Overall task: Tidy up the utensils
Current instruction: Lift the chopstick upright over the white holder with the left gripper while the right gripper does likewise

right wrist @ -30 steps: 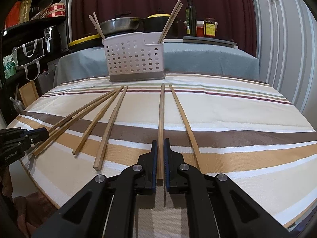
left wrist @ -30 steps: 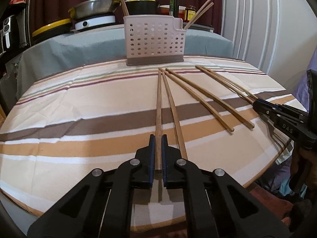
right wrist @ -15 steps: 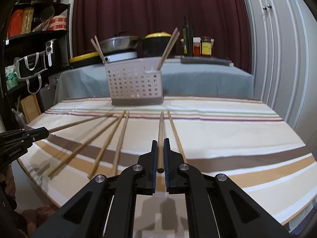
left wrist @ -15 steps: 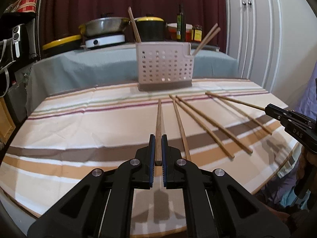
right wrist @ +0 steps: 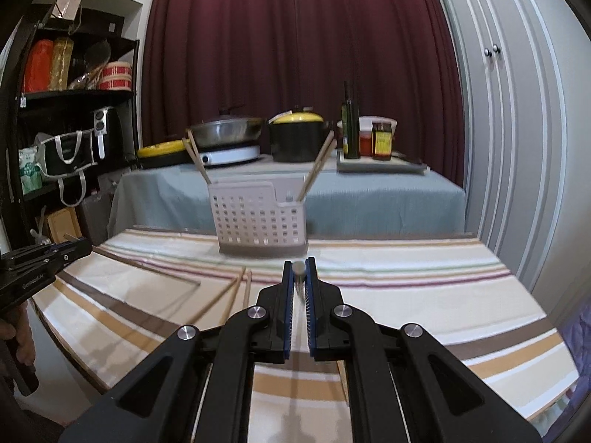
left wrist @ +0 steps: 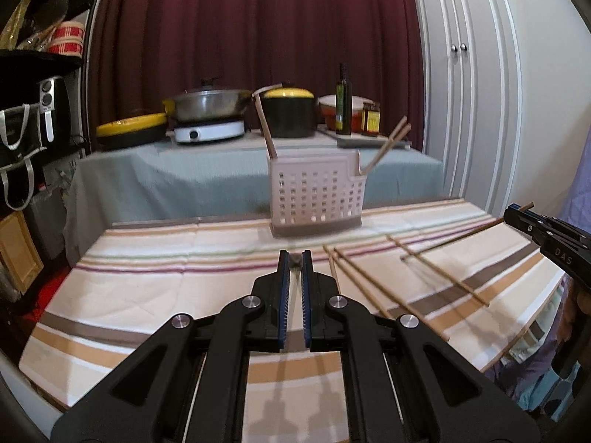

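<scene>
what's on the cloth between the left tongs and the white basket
Nothing: in the left wrist view, bare striped tablecloth runs from the left tongs to the white basket. The loose chopsticks lie off to the right.

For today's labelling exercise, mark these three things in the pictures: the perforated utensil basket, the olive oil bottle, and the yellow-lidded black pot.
perforated utensil basket (left wrist: 314,195), left wrist view, middle of its holed front wall.
olive oil bottle (right wrist: 351,125), right wrist view, middle of its dark glass body.
yellow-lidded black pot (left wrist: 289,116), left wrist view, black side below the lid.

One caddy, four upright chopsticks, four loose chopsticks, two held chopsticks
</scene>
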`<state>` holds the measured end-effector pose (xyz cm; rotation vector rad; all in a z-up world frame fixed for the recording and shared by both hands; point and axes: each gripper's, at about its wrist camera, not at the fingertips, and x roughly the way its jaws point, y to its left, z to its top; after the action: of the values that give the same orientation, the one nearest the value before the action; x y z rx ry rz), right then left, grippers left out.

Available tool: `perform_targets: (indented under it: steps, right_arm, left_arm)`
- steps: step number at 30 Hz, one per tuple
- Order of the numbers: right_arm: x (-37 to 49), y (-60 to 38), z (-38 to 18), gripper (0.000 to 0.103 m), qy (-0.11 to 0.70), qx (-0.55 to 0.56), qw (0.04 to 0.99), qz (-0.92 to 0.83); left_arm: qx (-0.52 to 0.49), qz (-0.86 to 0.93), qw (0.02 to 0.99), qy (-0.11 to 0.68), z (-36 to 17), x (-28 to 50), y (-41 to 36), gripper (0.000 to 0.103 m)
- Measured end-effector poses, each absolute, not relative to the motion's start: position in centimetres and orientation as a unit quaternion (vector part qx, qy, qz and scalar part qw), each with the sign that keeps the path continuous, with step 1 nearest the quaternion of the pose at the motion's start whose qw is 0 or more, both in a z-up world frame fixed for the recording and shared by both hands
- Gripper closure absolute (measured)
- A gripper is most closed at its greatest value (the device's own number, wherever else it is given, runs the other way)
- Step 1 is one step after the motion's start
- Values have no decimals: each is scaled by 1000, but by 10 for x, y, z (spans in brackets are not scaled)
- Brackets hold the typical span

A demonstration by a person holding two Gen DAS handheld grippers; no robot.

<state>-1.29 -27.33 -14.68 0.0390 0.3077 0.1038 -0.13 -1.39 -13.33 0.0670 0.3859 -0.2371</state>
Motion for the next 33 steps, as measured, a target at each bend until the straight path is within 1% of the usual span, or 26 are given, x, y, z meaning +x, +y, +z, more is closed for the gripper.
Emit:
perform_targets:
  steps: [4, 10, 19, 33]
  right_arm:
    - [-15, -272, -133, 96, 143, 18, 988, 51]
    - [-7, -270, -124, 96, 150, 16, 987, 48]
    - [23, -265, -110, 96, 136, 5, 989, 50]
    - [63, -268, -100, 96, 126, 19, 990, 59]
  left_arm:
    - [27, -115, 977, 179, -116, -5, -10, 96]
    - [23, -98, 980, 171, -98, 1, -6, 96]
    - [20, -82, 982, 171, -89, 28, -7, 96]
    - [-3, -86, 979, 186, -78, 73, -2, 96]
